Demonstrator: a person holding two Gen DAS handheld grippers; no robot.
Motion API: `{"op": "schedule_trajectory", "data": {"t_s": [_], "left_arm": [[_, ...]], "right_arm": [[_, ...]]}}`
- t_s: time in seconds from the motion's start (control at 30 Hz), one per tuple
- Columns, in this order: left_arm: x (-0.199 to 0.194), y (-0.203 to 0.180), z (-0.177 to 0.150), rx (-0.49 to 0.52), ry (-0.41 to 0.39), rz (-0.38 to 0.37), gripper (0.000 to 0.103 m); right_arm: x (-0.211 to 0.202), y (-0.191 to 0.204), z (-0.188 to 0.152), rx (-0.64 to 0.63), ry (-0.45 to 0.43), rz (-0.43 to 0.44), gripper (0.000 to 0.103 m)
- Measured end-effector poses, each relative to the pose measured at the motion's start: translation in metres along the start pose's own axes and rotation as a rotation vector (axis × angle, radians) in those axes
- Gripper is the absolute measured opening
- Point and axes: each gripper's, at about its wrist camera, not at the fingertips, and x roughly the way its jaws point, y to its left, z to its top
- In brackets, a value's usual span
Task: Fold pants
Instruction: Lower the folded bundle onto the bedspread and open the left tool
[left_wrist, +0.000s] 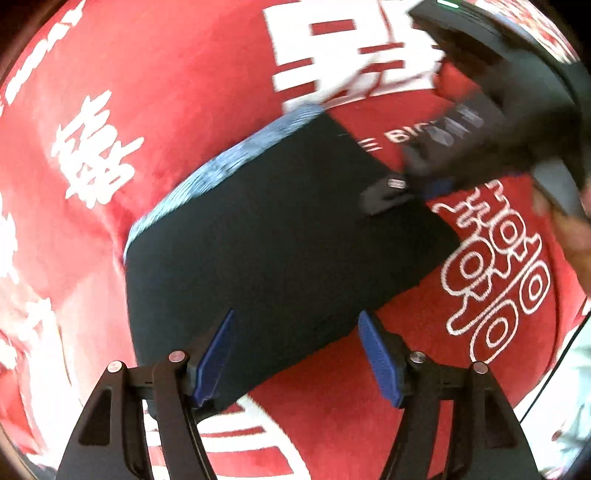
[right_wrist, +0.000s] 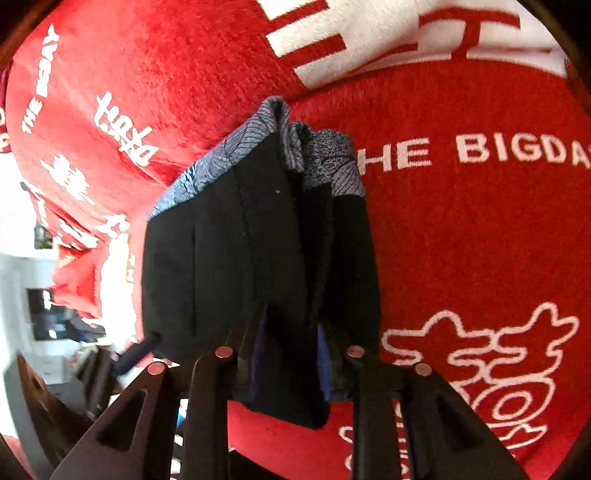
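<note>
Nearest in the left wrist view: left hand-held gripper gaping wide, blue pads clear of cloth, poised over the 6 o'clock edge of the pants. Pants lying folded into a dark slab on the red cloth, grey patterned band at 11 o'clock. Further off, toward 2 o'clock, right hand-held gripper reaching in at the slab's far corner, smeared by blur. In the right wrist view: dark cloth bunched between the jaws of that gripper, pads mostly buried in fabric, so cannot tell whether clamped or slack. Risks, as a judgement: layers sliding apart if that corner drops unevenly; fold skewing if dragged; a pad snagging the top layer and reopening the fold. Hidden: pads in shadow, slab's underside and inner layers; whether a table or bed lies below, unknowable.
</note>
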Motion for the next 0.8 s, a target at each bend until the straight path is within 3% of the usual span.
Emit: {"op": "schedule_trajectory", "data": {"t_s": [0.23, 0.57, 0.8], "left_arm": [[0.007, 0.05, -0.002, -0.162, 0.086, 0.02, 0.069], [0.014, 0.089, -0.015, -0.289, 0.143, 0.022, 0.069], [0.018, 0.104, -0.018, -0.316, 0.156, 0.019, 0.069]], "right_arm": [[0.002, 0.017, -0.01, -0.084, 0.004, -0.194, 0.049], [0.003, 0.014, -0.019, -0.071, -0.013, -0.287, 0.064], [0.004, 0.023, -0.021, -0.091, -0.014, -0.325, 0.066]]}}
